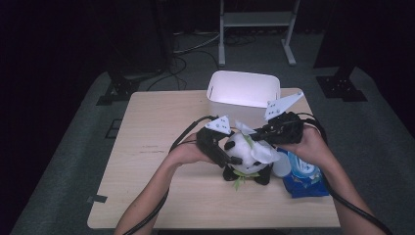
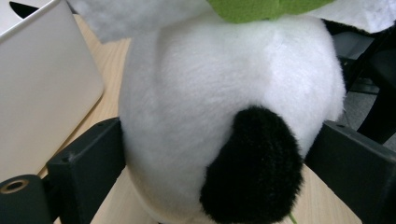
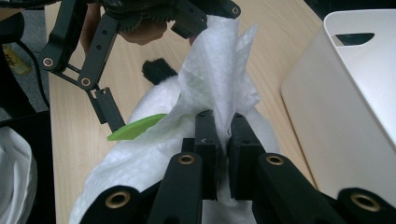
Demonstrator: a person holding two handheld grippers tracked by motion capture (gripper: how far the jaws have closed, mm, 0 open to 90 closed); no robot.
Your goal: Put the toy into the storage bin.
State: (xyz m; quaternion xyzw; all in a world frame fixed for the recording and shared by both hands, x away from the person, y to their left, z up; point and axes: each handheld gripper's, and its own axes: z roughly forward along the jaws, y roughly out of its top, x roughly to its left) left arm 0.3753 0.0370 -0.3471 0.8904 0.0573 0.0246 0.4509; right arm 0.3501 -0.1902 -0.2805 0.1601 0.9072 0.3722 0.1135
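A white plastic bin (image 1: 243, 90) with handle cut-outs stands at the far edge of the light wooden bench (image 1: 156, 147). Near the bench's right front corner lies a blue wet-wipes pack (image 1: 304, 177). Beyond the bench, on grey carpet, stand a white metal frame (image 1: 257, 29) and loose black cables (image 1: 183, 61).

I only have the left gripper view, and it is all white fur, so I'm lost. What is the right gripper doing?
Observer: The right gripper is shut on a white wipe and holds it against the top of the panda plush.
Operator: Anything lying next to the panda?
Observer: A blue wipes pack lies on the table, just right of the panda in the high view.
Operator: What is the white wall at my left edge?
Observer: It is the side of an open-topped white bin standing at the table's far edge.
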